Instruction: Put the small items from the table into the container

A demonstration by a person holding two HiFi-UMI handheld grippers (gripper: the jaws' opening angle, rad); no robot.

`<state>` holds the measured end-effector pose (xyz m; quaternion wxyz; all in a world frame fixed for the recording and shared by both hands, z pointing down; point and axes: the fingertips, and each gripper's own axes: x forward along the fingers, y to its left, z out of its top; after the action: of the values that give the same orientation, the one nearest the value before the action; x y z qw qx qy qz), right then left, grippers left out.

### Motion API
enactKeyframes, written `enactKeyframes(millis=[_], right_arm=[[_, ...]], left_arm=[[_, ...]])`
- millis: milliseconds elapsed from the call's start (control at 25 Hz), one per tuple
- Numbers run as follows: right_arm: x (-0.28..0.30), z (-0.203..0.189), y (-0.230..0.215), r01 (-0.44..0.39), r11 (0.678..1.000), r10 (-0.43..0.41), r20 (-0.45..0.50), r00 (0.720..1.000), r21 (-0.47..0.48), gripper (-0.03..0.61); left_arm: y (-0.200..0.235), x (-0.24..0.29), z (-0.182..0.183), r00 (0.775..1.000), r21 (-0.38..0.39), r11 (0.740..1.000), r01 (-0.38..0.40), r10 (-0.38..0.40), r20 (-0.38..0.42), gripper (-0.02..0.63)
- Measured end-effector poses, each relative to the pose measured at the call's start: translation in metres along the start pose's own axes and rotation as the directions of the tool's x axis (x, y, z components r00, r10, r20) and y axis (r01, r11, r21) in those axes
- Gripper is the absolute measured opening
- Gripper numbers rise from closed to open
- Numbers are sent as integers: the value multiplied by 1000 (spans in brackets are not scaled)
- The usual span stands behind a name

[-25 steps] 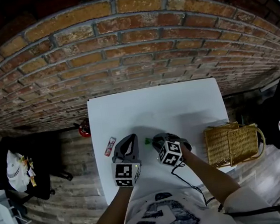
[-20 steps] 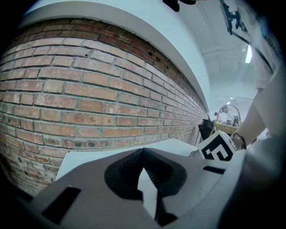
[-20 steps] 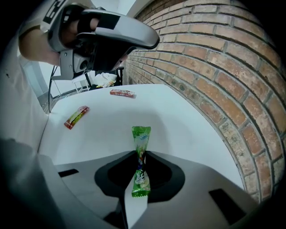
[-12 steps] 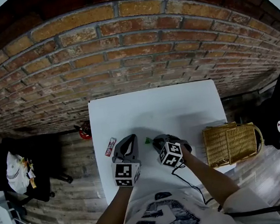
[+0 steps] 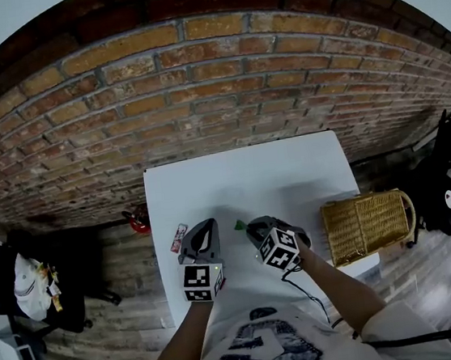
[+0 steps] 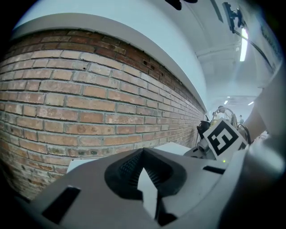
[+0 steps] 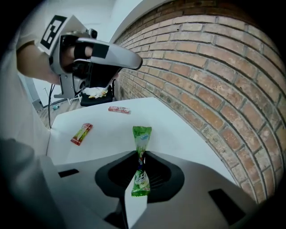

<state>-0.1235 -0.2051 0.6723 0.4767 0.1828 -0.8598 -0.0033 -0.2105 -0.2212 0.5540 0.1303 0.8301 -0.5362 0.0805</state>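
Head view: white table (image 5: 249, 172) set vs. brick wall (image 5: 197, 81). Wicker basket (image 5: 366, 227) at table's right edge, partly hanging past it, well apart from both grippers. Left gripper (image 5: 205, 223) and right gripper (image 5: 252, 227) side by side over near half of table, a bare forearm behind each. Green packet (image 5: 238, 225) showing as a small tip just beside right gripper's nose, btwn the two grippers. Red-white packet (image 5: 178, 238) lying at table's left edge, just beside left gripper. Left gripper view: jaws brought together, tips meeting, nothing btwn them; brick wall ahead, sliver of table below, right gripper's marker cube (image 6: 222, 137) at pic's right. Right gripper view: jaws narrow and pinching green packet at its waist, top end standing up past the tips, bottom end hanging into the jaw hollow. Beyond it on table: red-green packet (image 7: 82, 133) near the edge at pic's left, red-white packet further off twd far edge. Left gripper hanging over that far end.
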Motion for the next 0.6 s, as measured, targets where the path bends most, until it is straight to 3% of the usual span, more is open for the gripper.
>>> enactKeyframes(millis=[360, 600], right_arm=[[-74, 38, -16, 124, 977, -155, 179, 972, 174, 64], [-128, 44, -28, 201, 927, -284, 240, 928, 318, 61]], left_arm=[[-17, -17, 20, 1000, 45, 999, 13, -14, 23, 48], [-40, -17, 42, 998, 81, 996, 44, -48, 43, 48]])
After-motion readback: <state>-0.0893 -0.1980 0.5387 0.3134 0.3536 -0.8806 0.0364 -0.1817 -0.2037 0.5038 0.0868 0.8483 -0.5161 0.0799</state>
